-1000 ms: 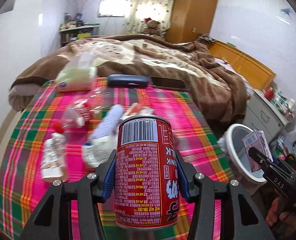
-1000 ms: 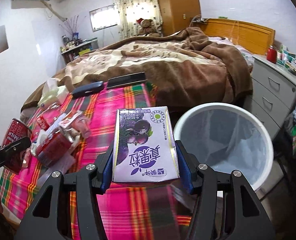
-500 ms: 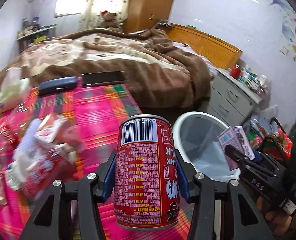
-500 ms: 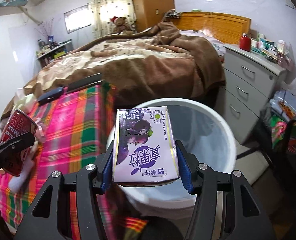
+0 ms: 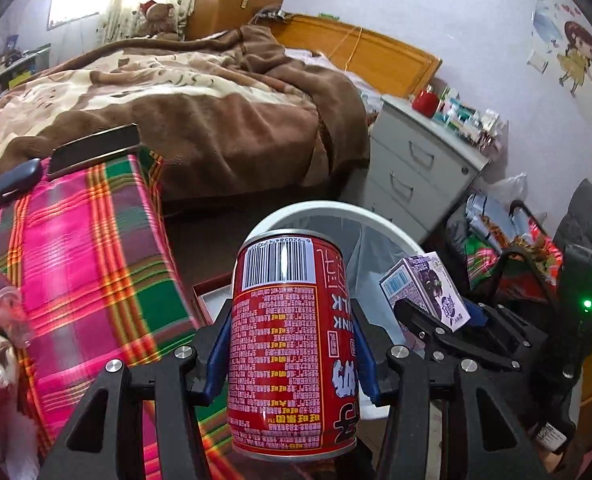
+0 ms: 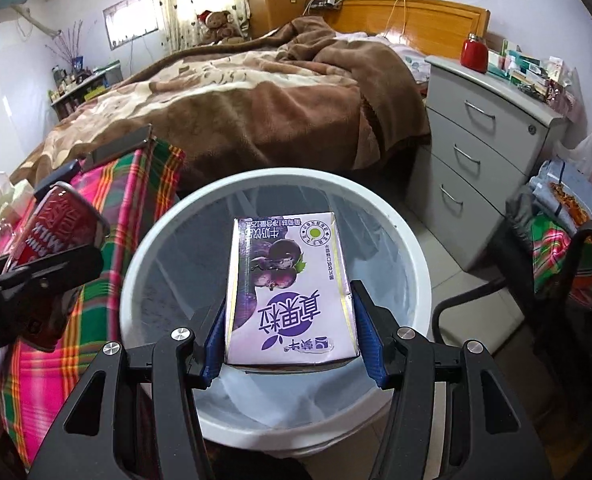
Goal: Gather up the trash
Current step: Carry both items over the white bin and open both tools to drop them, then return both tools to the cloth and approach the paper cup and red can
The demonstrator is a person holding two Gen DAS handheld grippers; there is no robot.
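Left hand-held gripper (image 5: 292,356) clamping red can (image 5: 292,344), right hand-held gripper (image 6: 292,340) clamping purple carton (image 6: 290,292) over white bin (image 6: 411,248)

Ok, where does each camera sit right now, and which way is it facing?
Left wrist: on the left hand-held gripper, looking along its fingers past the gripped red can to the white bin and the bed; the right hand-held gripper shows at right.
Right wrist: on the right hand-held gripper, tilted down over the bin, holding the purple carton; the left hand-held gripper shows at left.
Shared: bin, can, carton, bed, drawer chest.
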